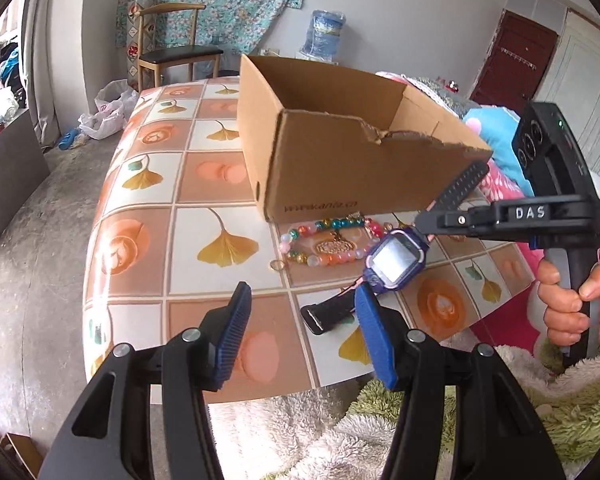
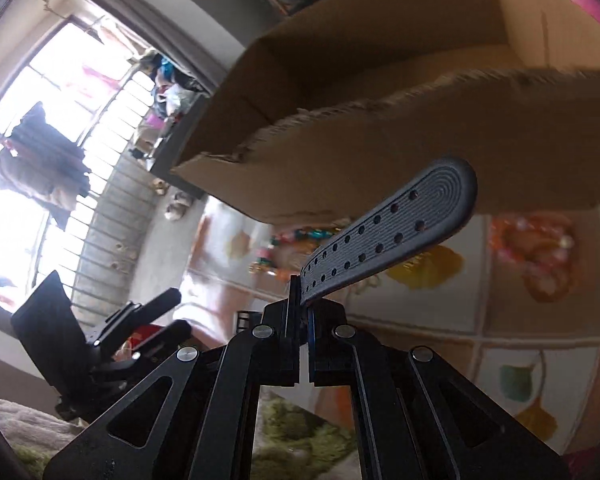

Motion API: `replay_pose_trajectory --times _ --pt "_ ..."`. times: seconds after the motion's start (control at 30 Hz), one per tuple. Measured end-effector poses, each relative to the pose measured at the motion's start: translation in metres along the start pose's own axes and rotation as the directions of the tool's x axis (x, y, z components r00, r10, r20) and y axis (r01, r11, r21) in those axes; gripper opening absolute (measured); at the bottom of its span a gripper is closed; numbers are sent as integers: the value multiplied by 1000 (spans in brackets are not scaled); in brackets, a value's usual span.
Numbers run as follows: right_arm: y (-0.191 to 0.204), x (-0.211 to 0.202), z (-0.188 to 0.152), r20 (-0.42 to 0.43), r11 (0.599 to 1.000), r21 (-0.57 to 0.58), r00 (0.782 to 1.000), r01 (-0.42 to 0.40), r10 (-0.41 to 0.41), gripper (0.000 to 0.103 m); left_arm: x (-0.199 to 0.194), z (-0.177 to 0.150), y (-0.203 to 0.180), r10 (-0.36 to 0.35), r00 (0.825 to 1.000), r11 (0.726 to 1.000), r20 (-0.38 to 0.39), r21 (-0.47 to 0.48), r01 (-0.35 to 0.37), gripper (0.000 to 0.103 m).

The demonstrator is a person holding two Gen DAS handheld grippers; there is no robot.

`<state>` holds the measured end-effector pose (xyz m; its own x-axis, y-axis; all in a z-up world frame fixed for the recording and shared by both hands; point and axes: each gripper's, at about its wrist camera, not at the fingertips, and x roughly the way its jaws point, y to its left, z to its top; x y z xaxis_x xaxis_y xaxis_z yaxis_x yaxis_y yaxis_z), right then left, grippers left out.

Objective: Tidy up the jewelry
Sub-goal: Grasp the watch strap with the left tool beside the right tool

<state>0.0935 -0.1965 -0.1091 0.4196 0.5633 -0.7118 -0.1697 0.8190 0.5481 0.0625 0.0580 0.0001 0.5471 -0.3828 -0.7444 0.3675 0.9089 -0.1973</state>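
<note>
1. Right wrist view: the right gripper [image 2: 300, 300] has its jaws pressed together on the perforated dark strap [image 2: 392, 232] of the watch, and the strap's free end sticks out toward 1 o'clock, tilted upward.
2. Left wrist view: the right gripper [image 1: 430, 222] comes in from 3 o'clock, roughly level. The person's right hand [image 1: 572, 300] is wrapped around its upright handle at about 4 o'clock, fingers curled over the trigger.
3. The purple watch [image 1: 396, 260] hangs off that grip with its screen face up, tilted. Its buckle-end strap [image 1: 328, 314] trails down toward 7 o'clock, and its end seems to rest on the tabletop [image 1: 148, 240].
4. The left gripper [image 1: 300, 328] sits low at 6 o'clock with its jaws spread wide and nothing between them. Its right blue pad [image 1: 374, 340] is just beside the watch's lower strap; whether they touch cannot be told.
5. Just past the watch, toward 12 o'clock, a bead bracelet [image 1: 324, 244] of pink, green and orange beads lies flat on the tabletop, and a gold filigree pendant [image 1: 334, 246] lies inside its loop. A small gold ring [image 1: 277, 265] lies at the bracelet's 8 o'clock.
6. Behind these stands an open cardboard box [image 1: 340, 148] with a torn near rim. In the right wrist view the box [image 2: 380, 100] fills the top of the frame, above the strap tip.
</note>
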Motion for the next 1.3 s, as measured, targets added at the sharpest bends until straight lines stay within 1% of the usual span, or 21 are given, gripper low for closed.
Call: replay_pose_trajectory --times 0.1,0.23,0.33,0.43,0.5,0.67,0.77,0.87,1.03,1.1,1.2,1.3 --pt "-14 -9 -10 9 998 26 999 52 -53 1 8 -1 -8 1 1000 1000 -23 29 -1 53" --pt "-17 -17 -19 29 996 32 996 82 -83 1 20 -3 -14 -6 997 999 -71 38 9 53" --pt "-17 -16 -22 39 994 27 993 111 -112 3 32 -6 -15 -17 991 1000 -131 15 19 53" --pt "-14 -9 -23 37 993 35 993 112 -113 3 40 -7 -17 -17 987 1000 -161 -2 16 52" --pt "-15 -10 -22 38 993 34 993 114 -116 3 44 -6 -19 -32 984 999 -174 -20 29 50" --pt "-18 -5 -23 37 991 13 990 133 -133 4 57 -6 -18 -41 972 997 -230 -80 23 43" --pt "-18 -5 -23 37 991 2 990 135 -135 4 59 -4 -15 -69 972 992 -226 -116 43 42" --pt "-20 -9 -23 37 991 -1 990 134 -134 4 63 -2 -10 -123 969 981 -214 -174 86 40" --pt "-17 -7 -23 38 989 -11 988 148 -148 5 66 1 0 -196 962 954 -189 -263 143 37" --pt "-16 -6 -23 38 988 -11 988 152 -152 5 63 1 4 -230 959 939 -165 -298 174 37" --pt "-16 -6 -23 36 987 -9 987 160 -160 6 57 1 7 -268 955 924 -128 -313 217 35" --pt "-15 -6 -23 37 985 -12 985 170 -169 7 55 -2 7 -318 942 904 -104 -334 268 35"
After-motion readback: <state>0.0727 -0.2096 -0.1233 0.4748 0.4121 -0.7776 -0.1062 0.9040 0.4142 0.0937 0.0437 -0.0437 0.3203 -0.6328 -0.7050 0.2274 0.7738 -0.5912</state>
